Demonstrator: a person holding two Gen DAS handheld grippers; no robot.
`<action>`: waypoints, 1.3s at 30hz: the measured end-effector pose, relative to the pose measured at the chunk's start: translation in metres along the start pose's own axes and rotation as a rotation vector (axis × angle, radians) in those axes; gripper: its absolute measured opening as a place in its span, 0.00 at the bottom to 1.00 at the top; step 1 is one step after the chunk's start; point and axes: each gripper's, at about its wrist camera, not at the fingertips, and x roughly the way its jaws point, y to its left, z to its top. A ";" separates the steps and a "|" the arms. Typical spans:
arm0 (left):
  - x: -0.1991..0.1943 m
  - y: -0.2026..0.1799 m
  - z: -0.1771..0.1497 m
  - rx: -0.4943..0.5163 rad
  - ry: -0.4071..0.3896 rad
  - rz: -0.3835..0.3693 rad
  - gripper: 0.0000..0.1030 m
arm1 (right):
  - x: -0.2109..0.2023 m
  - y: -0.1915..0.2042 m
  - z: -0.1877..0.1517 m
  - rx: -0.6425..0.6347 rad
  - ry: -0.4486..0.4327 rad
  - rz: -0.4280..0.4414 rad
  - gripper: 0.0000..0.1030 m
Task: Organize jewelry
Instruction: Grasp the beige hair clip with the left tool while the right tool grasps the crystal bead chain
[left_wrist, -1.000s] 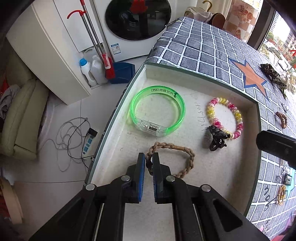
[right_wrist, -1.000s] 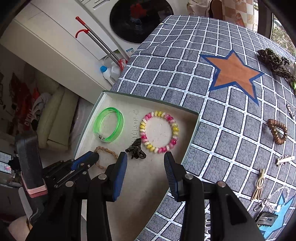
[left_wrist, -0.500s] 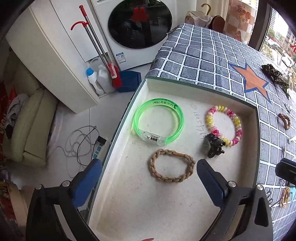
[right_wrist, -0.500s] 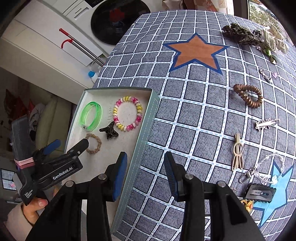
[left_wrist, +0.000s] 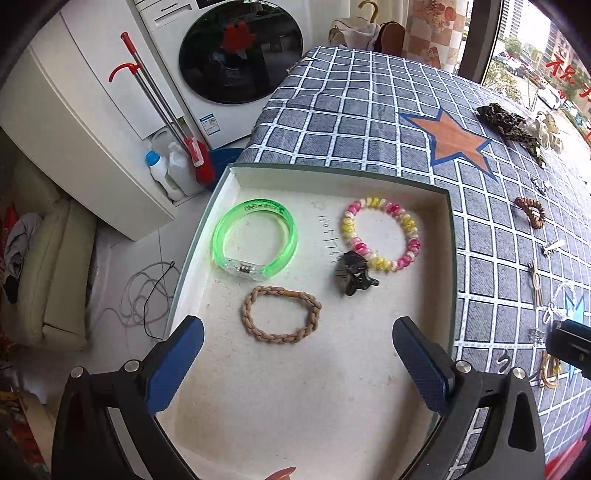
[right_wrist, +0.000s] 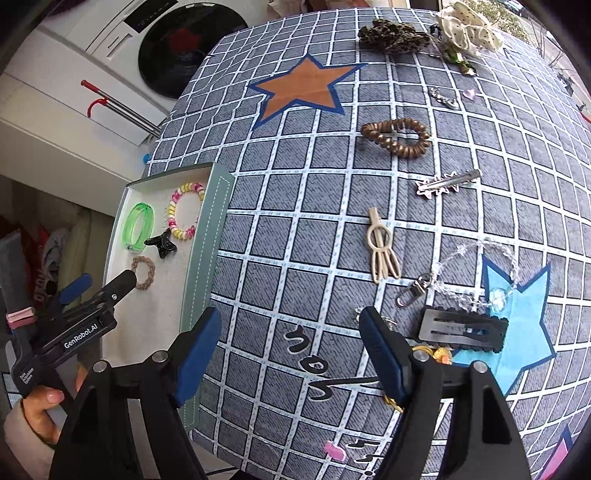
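An open tray (left_wrist: 332, 175) holds a green bangle (left_wrist: 255, 236), a pink-and-yellow coil bracelet (left_wrist: 380, 232), a black claw clip (left_wrist: 352, 273) and a brown braided hair tie (left_wrist: 280, 314). My left gripper (left_wrist: 298, 326) hangs wide open just above the braided tie, touching nothing. My right gripper (right_wrist: 290, 314) is over the checked tablecloth, right of the tray (right_wrist: 203, 258); its jaws are opening with nothing between them. Ahead of it lie a beige hair clip (right_wrist: 382, 245), a black snap clip (right_wrist: 461, 328) and a clear bead chain (right_wrist: 461, 280). The left gripper (right_wrist: 105, 282) also shows there, over the tray.
Farther out on the cloth lie a brown spiral hair tie (right_wrist: 397, 138), a silver star clip (right_wrist: 447, 181), a leopard scrunchie (right_wrist: 393, 35) and a white bow (right_wrist: 469, 29). The tray overhangs the table's left edge; a washing machine (left_wrist: 236, 51) and cables are below.
My left gripper opened and let go of the braided tie, which now lies in the tray, then drew back and up. My right gripper moved right off the tray and widened its jaws.
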 end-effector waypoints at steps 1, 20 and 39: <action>-0.003 -0.005 0.000 0.001 0.002 -0.012 1.00 | -0.003 -0.006 -0.003 0.013 -0.001 -0.010 0.77; -0.016 -0.144 0.009 0.234 0.032 -0.136 1.00 | -0.044 -0.110 -0.039 0.180 -0.027 -0.118 0.90; 0.029 -0.203 0.024 0.179 0.132 -0.197 1.00 | -0.038 -0.148 -0.007 0.122 -0.032 -0.192 0.90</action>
